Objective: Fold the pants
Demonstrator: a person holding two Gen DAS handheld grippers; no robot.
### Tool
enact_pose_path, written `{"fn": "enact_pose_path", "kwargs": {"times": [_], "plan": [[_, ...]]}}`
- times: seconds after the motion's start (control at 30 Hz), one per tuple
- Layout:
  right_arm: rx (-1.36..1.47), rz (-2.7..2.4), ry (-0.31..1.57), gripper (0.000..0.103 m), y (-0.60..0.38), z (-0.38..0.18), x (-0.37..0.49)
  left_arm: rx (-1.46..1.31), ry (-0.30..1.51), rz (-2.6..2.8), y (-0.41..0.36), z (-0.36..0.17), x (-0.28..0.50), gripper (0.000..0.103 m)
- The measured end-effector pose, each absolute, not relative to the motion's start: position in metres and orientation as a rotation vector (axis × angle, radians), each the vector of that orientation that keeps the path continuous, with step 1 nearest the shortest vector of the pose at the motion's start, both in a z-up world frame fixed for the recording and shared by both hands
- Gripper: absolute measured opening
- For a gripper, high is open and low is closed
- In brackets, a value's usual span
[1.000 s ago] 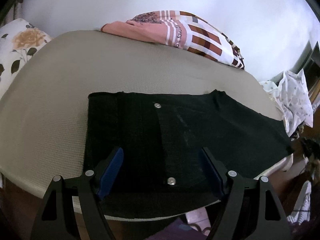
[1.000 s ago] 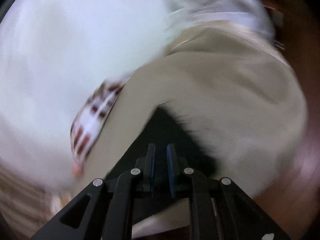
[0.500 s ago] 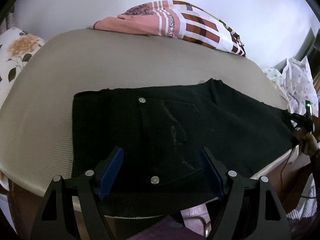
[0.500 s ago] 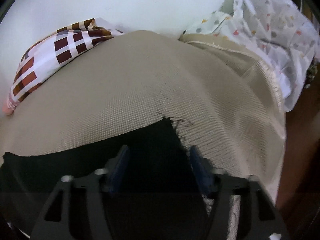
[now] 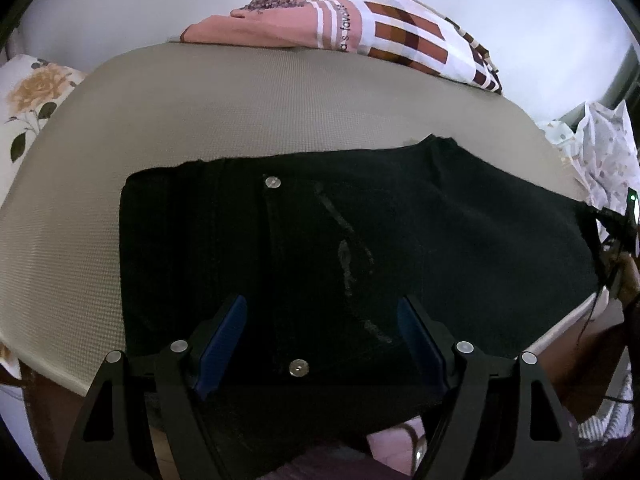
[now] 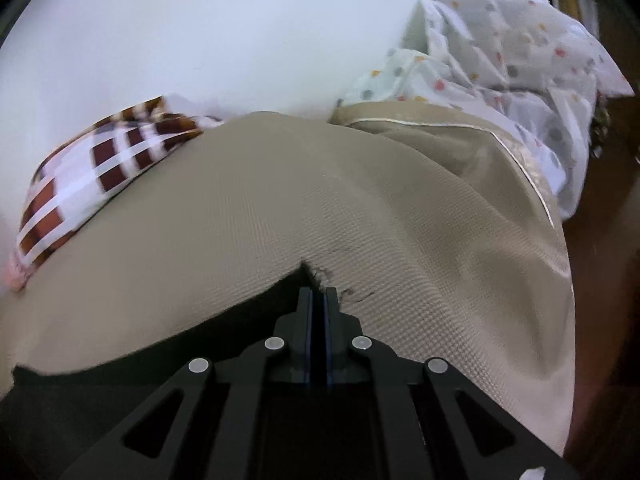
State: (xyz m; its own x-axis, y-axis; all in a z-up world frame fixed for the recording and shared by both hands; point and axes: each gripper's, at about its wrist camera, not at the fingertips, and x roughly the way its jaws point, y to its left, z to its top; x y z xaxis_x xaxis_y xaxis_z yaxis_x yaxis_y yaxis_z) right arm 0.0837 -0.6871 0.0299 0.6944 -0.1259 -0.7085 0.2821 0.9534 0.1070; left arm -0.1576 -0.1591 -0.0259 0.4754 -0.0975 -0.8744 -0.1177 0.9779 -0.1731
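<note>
Black pants (image 5: 340, 248) lie flat on a beige mattress (image 5: 240, 112), waistband at the left, legs running right. Two metal buttons show on them. My left gripper (image 5: 322, 320) is open and empty, hovering over the near edge of the pants by the lower button. My right gripper (image 6: 319, 296) is shut on the frayed far corner of the pants (image 6: 308, 276) at the leg end. The right gripper also shows at the right edge of the left wrist view (image 5: 612, 224).
A pink and brown checked blanket (image 5: 380, 36) lies along the far edge by the white wall. A floral pillow (image 5: 28, 100) sits at the left. A dotted white cloth (image 6: 500, 52) hangs past the mattress's right end.
My right gripper was open over the pants' corner half a second ago and has now shut on it. The left gripper has drifted slightly; the pants lie much the same.
</note>
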Motion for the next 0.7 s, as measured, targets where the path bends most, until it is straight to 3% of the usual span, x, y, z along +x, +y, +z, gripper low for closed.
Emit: {"fn": "enact_pose_path", "kwargs": {"times": [0.13,0.4,0.5,0.7], "plan": [[0.310,-0.301,0.810,0.000,-0.716,0.015,0.084,-0.192,1.072,-0.003,-0.156,-0.037,-0.162,0.078],[0.653,0.084,0.587,0.008,-0.735,0.064,-0.022,-0.172,1.019,-0.040,-0.165,-0.025,-0.164,0.078],[0.765,0.367,0.661,0.008,-0.698,0.049,-0.077,-0.209,0.998,-0.065,-0.168,-0.020,-0.166,0.078],[0.910,0.428,0.818,0.008,-0.636,-0.020,-0.117,-0.244,0.988,-0.090,-0.172,-0.019,-0.169,0.078]]}}
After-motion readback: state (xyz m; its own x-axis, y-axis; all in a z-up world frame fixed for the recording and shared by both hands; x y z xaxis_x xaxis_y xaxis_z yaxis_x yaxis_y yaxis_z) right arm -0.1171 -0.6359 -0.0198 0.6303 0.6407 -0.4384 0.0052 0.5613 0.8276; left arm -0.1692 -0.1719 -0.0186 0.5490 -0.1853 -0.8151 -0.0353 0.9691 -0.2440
